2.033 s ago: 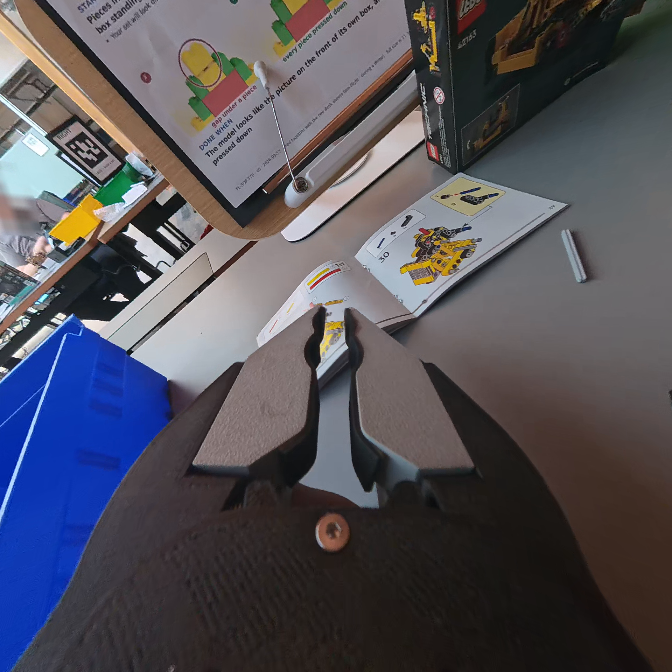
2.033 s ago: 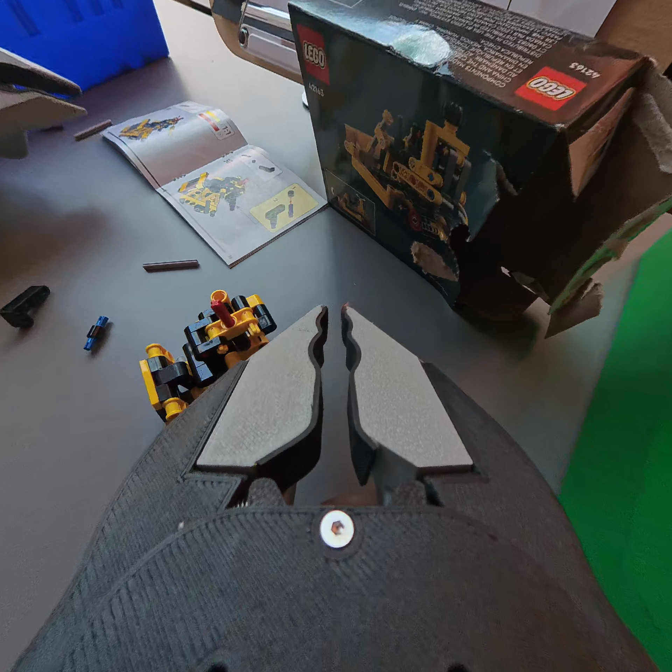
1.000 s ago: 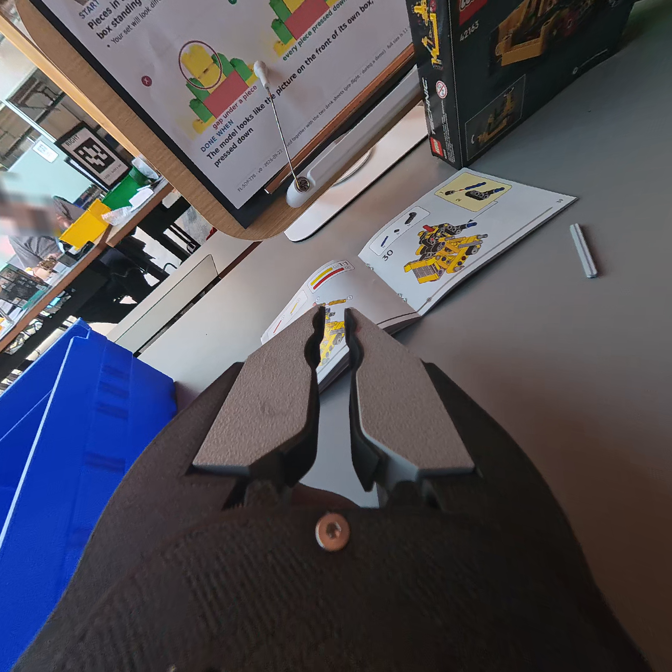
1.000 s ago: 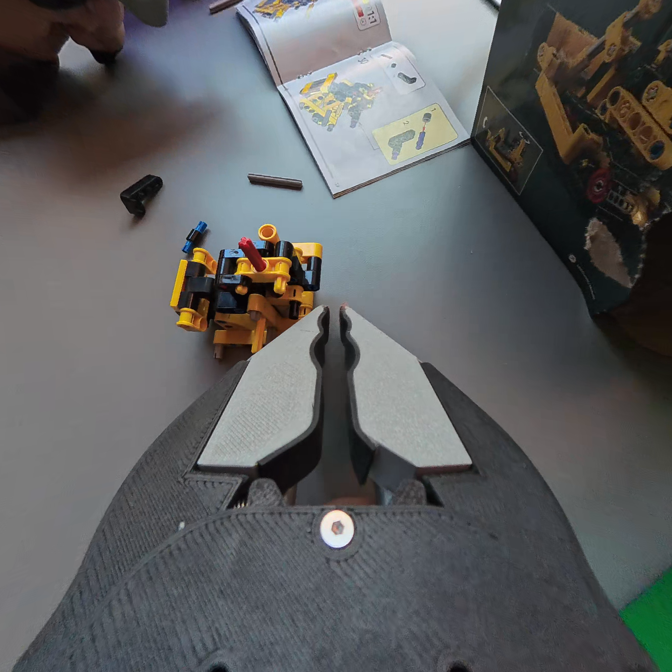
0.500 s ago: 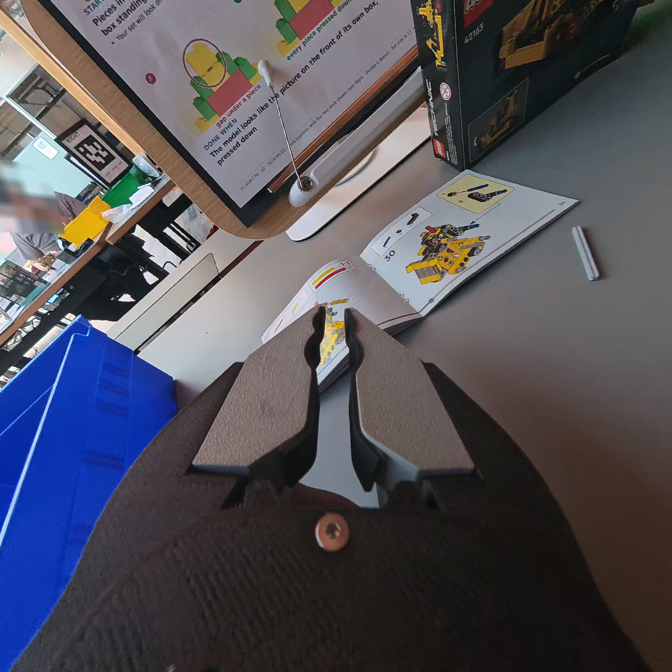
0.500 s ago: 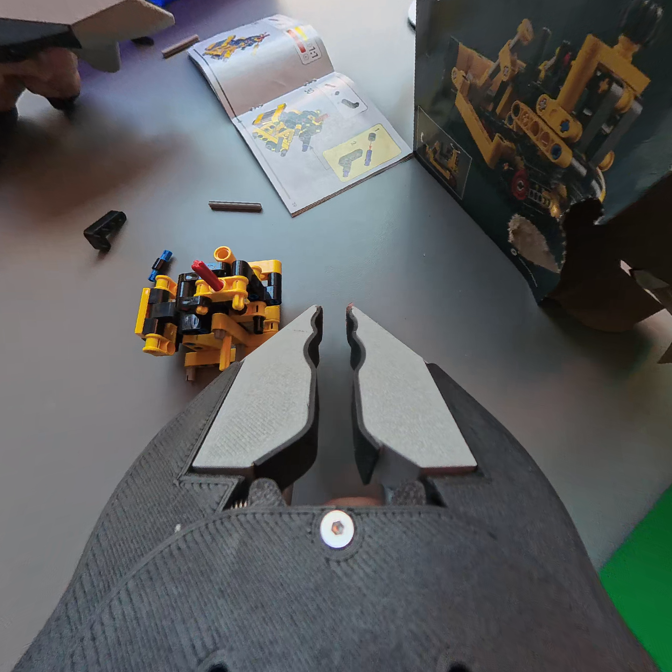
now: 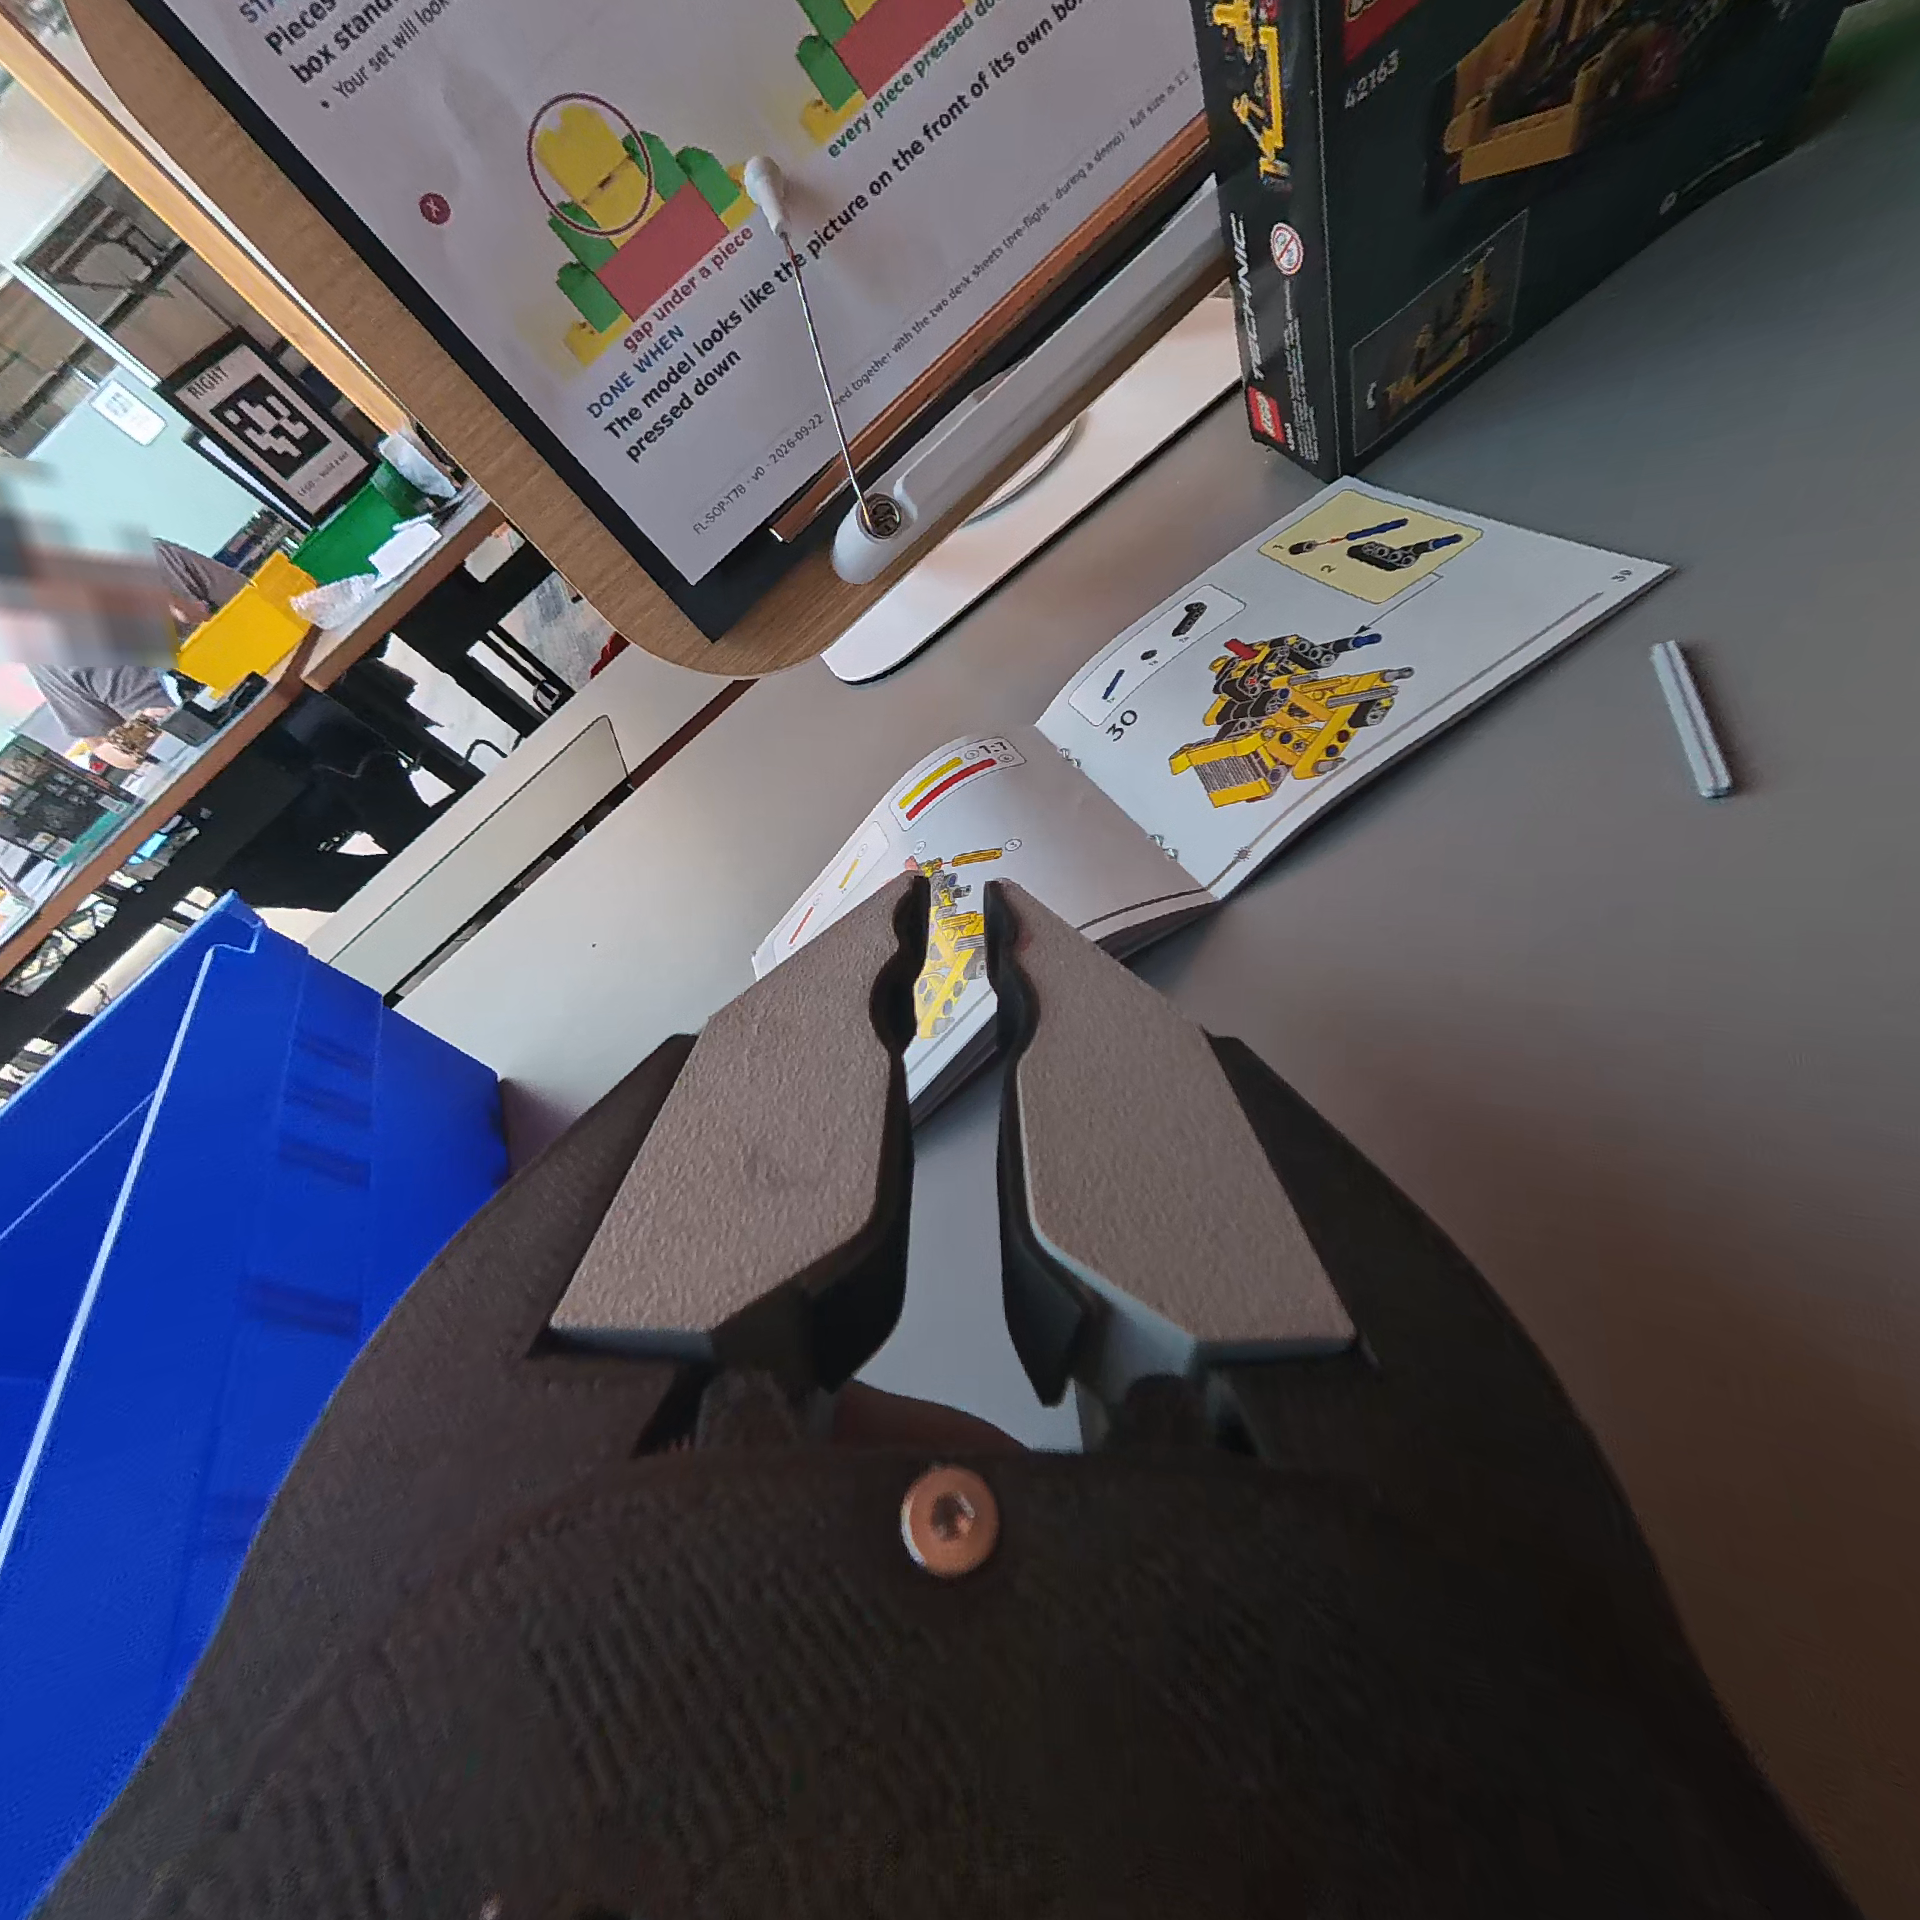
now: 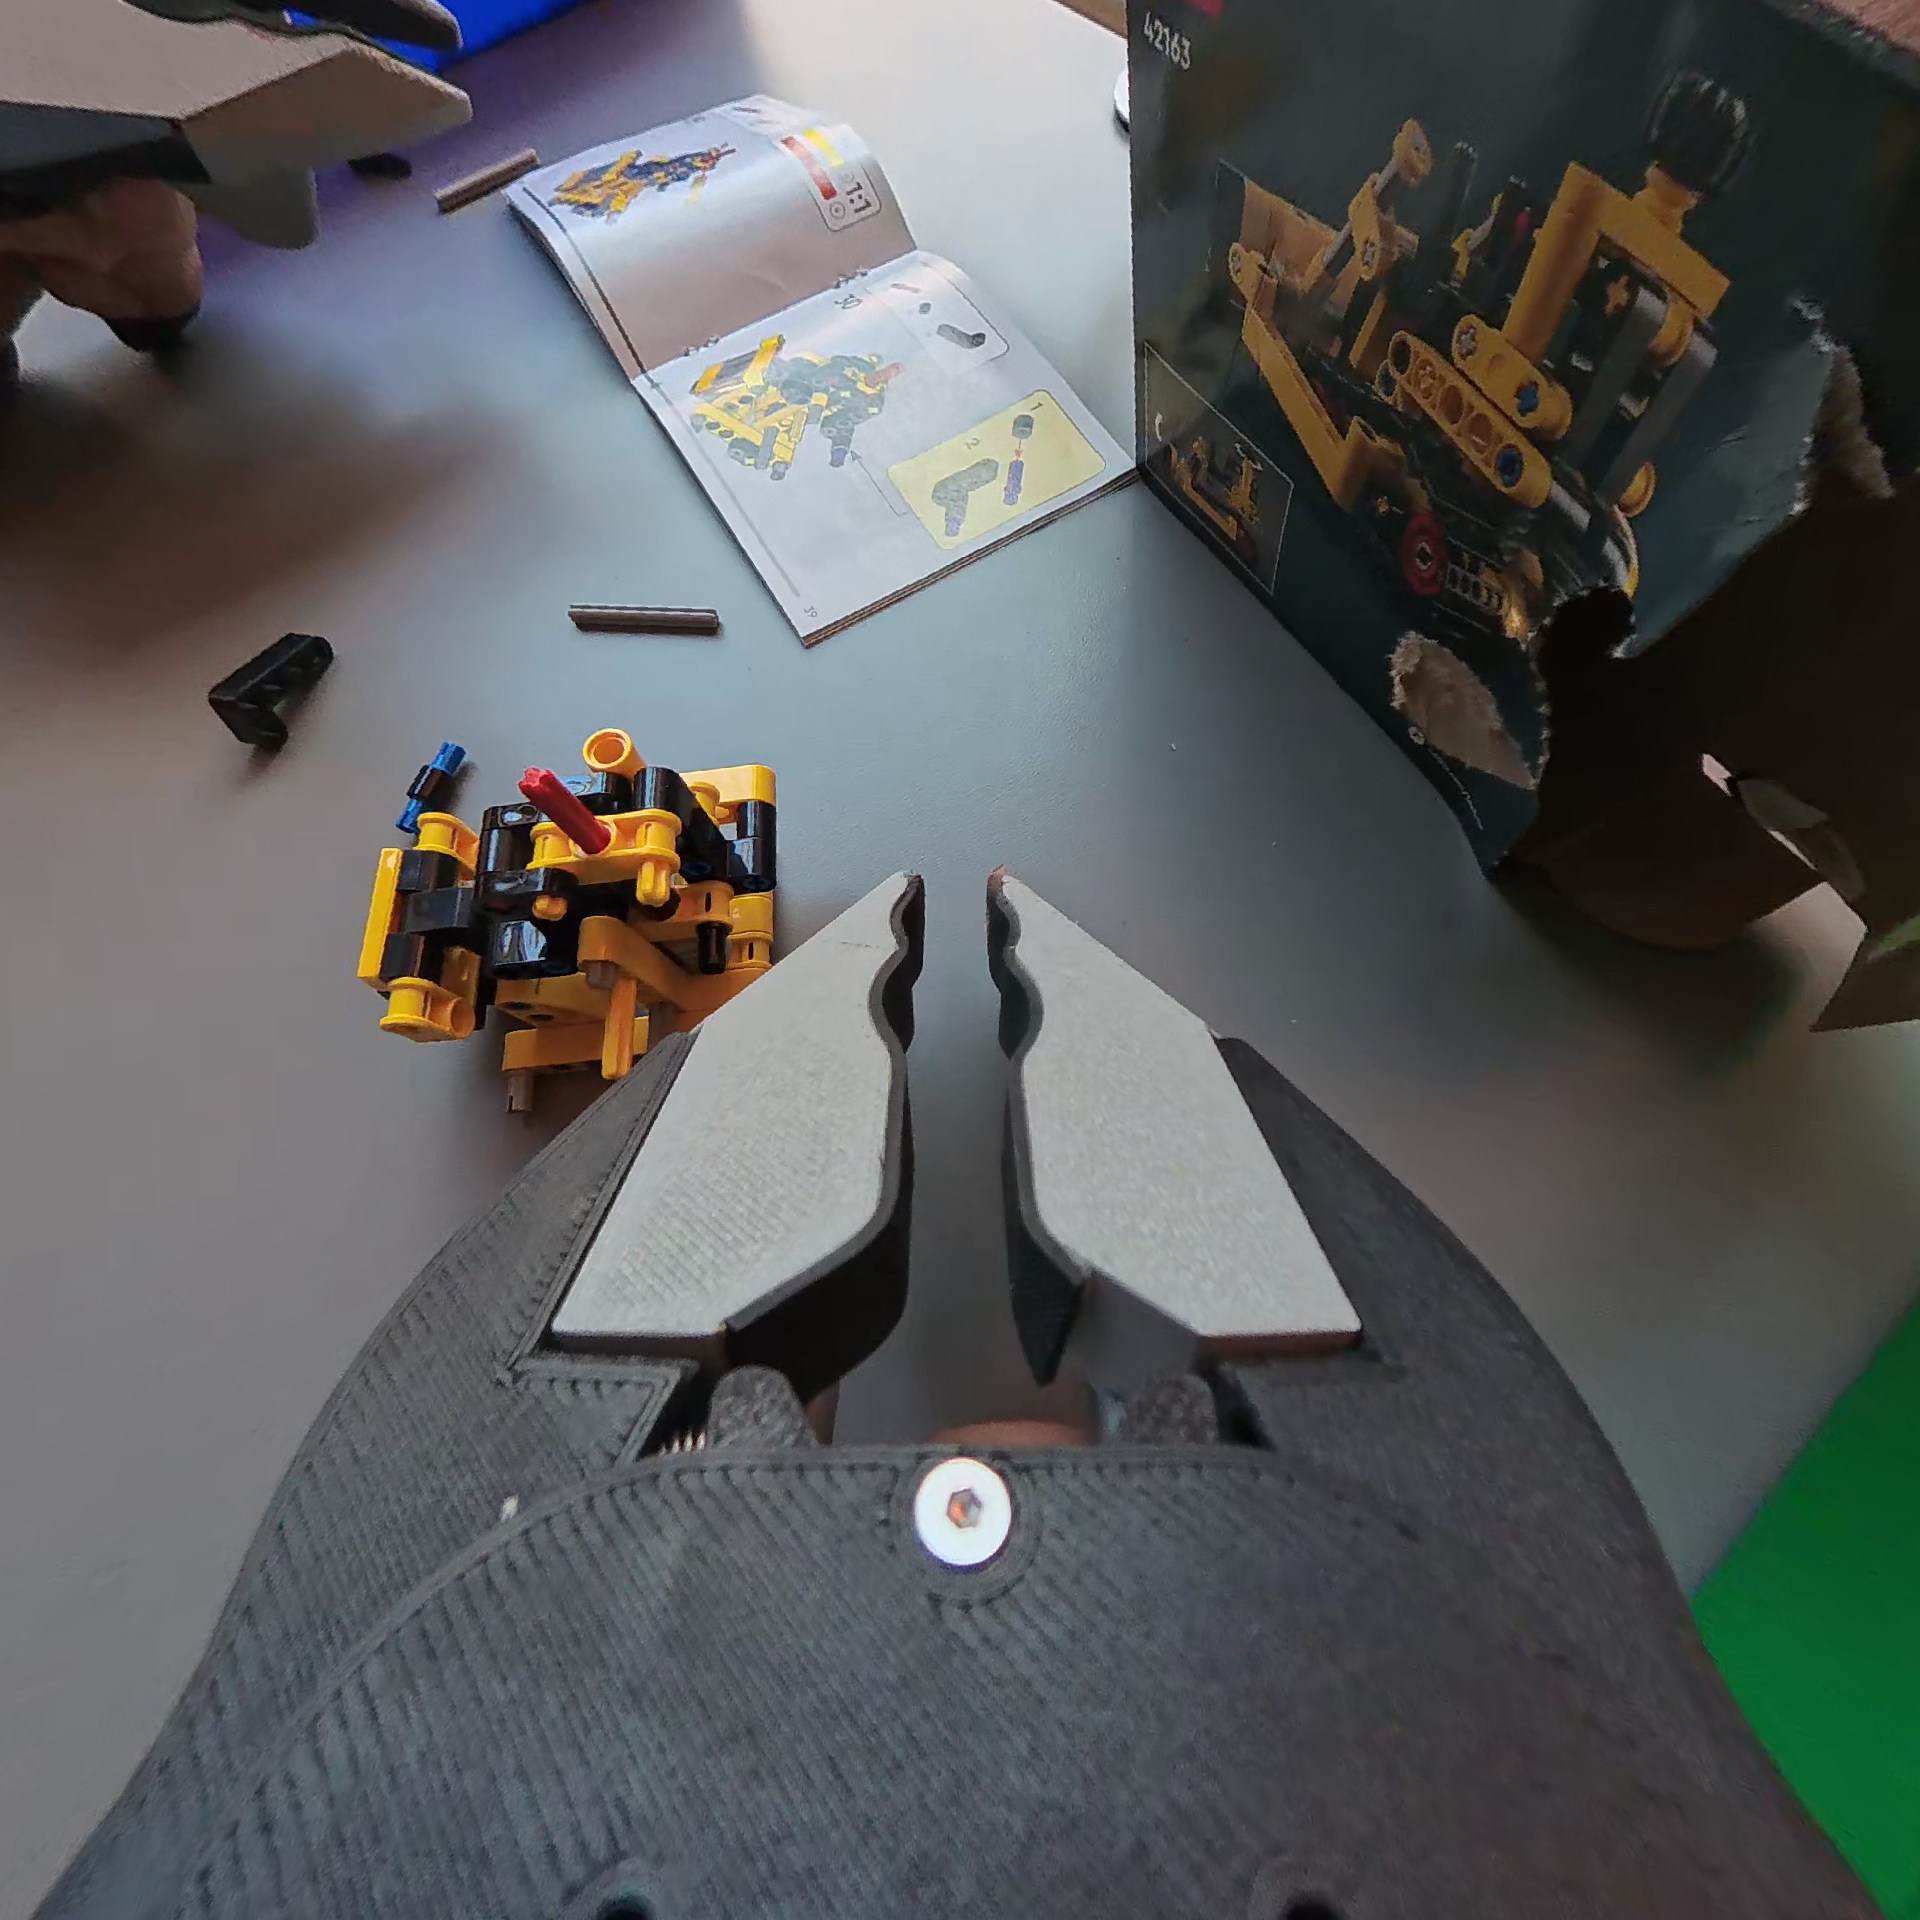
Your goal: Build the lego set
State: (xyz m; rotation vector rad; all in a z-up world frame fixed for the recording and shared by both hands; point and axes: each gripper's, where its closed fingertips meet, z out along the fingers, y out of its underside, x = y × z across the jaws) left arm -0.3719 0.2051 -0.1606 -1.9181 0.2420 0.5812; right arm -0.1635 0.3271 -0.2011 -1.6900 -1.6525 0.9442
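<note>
A partly built yellow and black model (image 8: 582,904) lies on the grey table (image 8: 1039,779), just left of my right gripper (image 8: 954,883). The right gripper is empty, its jaws a narrow gap apart. Near the model lie a small blue pin (image 8: 431,795), a black angled piece (image 8: 270,686) and a dark axle (image 8: 644,619). The open instruction booklet (image 8: 831,364) lies behind them. My left gripper (image 7: 956,888) is empty with the same narrow gap and hovers over the booklet (image 7: 1247,748). It also shows at the top left of the right wrist view (image 8: 239,104).
The torn set box (image 8: 1455,364) stands at the right, and also shows in the left wrist view (image 7: 1455,208). A grey axle (image 7: 1691,717) lies right of the booklet, another axle (image 8: 486,182) beyond it. A blue bin (image 7: 208,1299) stands left. A screen on a stand (image 7: 727,260) rises behind. A green surface (image 8: 1849,1610) borders the table. My right fingertips sit around 25 centimetres from my left ones. From the right gripper's tips to the dark axle (image 8: 644,619) is close to 12 centimetres. Look for it in the left wrist view (image 7: 1703,703) too.
My right gripper swung from the box towards the model and its jaws parted a little. The left gripper has hardly moved.
</note>
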